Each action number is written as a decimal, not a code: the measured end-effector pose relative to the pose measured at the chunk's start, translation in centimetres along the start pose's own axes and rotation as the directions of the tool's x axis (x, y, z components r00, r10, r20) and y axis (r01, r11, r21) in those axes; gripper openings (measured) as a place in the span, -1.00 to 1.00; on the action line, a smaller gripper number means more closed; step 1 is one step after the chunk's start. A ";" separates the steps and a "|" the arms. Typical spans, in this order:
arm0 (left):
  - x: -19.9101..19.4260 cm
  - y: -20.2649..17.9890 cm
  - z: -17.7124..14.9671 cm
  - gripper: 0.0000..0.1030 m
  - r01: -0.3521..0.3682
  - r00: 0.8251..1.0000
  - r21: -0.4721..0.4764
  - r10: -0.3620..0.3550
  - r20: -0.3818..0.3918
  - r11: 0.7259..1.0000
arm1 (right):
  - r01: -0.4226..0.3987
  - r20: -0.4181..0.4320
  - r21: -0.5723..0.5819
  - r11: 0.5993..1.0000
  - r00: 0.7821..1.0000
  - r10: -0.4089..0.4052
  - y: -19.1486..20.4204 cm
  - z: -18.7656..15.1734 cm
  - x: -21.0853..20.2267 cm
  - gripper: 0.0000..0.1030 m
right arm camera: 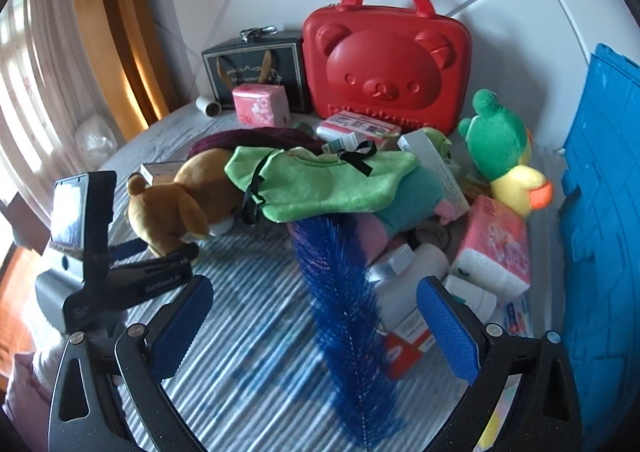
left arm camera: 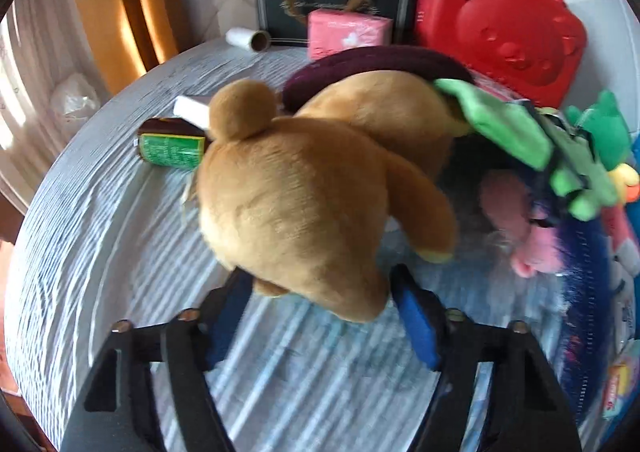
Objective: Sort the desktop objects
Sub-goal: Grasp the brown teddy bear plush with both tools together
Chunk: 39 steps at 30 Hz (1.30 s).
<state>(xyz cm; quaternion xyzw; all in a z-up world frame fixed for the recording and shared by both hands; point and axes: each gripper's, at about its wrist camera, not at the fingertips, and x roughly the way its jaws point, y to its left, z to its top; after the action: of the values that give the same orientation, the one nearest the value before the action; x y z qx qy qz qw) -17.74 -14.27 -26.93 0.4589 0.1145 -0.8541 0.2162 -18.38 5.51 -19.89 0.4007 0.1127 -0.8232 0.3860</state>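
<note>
- Left tool point(left arm camera: 320, 292): jaws spread, blue pads flanking the lower body of the brown plush bear point(left arm camera: 304, 188); grip not closed.
- Brown plush bear: tan fur, round ear, lying face-down on the striped surface point(left arm camera: 100, 252), partly under a green cloth point(left arm camera: 508, 124).
- Right tool point(right arm camera: 316, 312): released, straddling a blue feather point(right arm camera: 344, 312).

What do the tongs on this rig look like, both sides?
Both match: the left tongs and right tongs have black plastic angular arms with cut-out slots and silver pivot screws, each finger faced with a ribbed blue pad. In the right wrist view, the left unit shows small white lettering, unreadable, and a screen-like panel on its black mount.
</note>
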 end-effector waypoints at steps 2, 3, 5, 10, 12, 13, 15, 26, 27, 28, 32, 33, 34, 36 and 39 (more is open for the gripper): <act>0.3 2.4 0.0 0.24 -0.008 1.000 -0.014 0.008 -0.010 1.000 | -0.015 -0.014 -0.027 1.000 1.000 0.015 0.7 0.2 0.9 1.00; 0.4 3.7 0.1 0.24 -0.035 0.999 -0.008 0.035 -0.010 0.999 | -0.026 -0.023 -0.035 0.999 0.999 0.025 1.2 0.4 1.5 1.00; 0.7 6.0 0.6 0.25 -0.077 0.997 0.006 0.077 -0.006 0.997 | -0.058 -0.042 -0.037 0.998 0.998 0.057 2.1 0.8 2.8 1.00; 0.7 9.9 2.9 0.27 -0.133 0.991 0.044 0.133 0.018 0.990 | -0.168 -0.059 -0.031 0.985 0.984 0.166 5.6 2.2 5.8 1.00; 0.8 10.5 3.4 0.27 -0.079 0.997 0.053 0.078 0.010 0.995 | -0.181 -0.056 -0.062 0.981 0.982 0.178 7.2 2.7 6.8 1.00; 0.7 10.5 3.5 0.27 -0.063 0.998 0.069 0.062 0.011 0.996 | -0.180 -0.060 -0.079 0.981 0.983 0.175 8.1 3.0 7.5 1.00; 0.8 10.2 3.5 0.27 -0.057 0.998 0.109 0.055 0.018 0.992 | -0.191 -0.078 -0.081 0.978 0.980 0.185 9.3 3.8 8.8 1.00; 2.9 10.4 4.5 0.27 0.077 0.997 0.147 -0.073 -0.032 0.986 | -0.218 -0.153 -0.021 0.976 0.965 0.212 12.7 7.1 15.6 1.00; 2.9 10.4 4.5 0.27 0.084 0.996 0.154 -0.079 -0.036 0.985 | -0.232 -0.155 -0.012 0.973 0.961 0.227 12.9 7.2 15.8 1.00; 3.0 10.4 4.6 0.27 0.092 0.996 0.156 -0.087 -0.038 0.983 | -0.257 -0.155 -0.010 0.966 0.955 0.253 13.4 7.2 16.0 1.00; 3.2 10.6 4.8 0.27 0.114 0.993 0.151 -0.109 -0.045 0.982 | -0.197 -0.181 -0.053 0.979 0.966 0.185 15.0 7.0 17.6 1.00; 3.3 10.5 4.9 0.27 0.119 0.993 0.159 -0.113 -0.046 0.980 | -0.191 -0.198 -0.043 0.981 0.964 0.179 15.2 6.9 18.4 1.00; 3.4 10.4 4.9 0.27 0.120 0.992 0.168 -0.114 -0.048 0.978 | -0.193 -0.205 -0.033 0.981 0.962 0.182 15.2 6.8 18.9 1.00; 3.6 10.1 5.0 0.27 0.107 0.994 0.192 -0.099 -0.048 0.976 | -0.212 -0.207 -0.002 0.977 0.956 0.207 15.2 6.7 19.9 1.00; 3.6 10.1 5.1 0.05 0.134 0.991 0.188 -0.128 -0.047 0.973 | -0.238 -0.190 0.035 0.971 0.952 0.240 14.8 6.6 20.3 1.00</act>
<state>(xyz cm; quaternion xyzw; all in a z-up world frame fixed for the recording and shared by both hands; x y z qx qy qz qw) -18.47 -26.19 -27.08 0.4836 0.0659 -0.8655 0.1125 -19.15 -18.88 -28.90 0.4915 0.0955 -0.7284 0.4676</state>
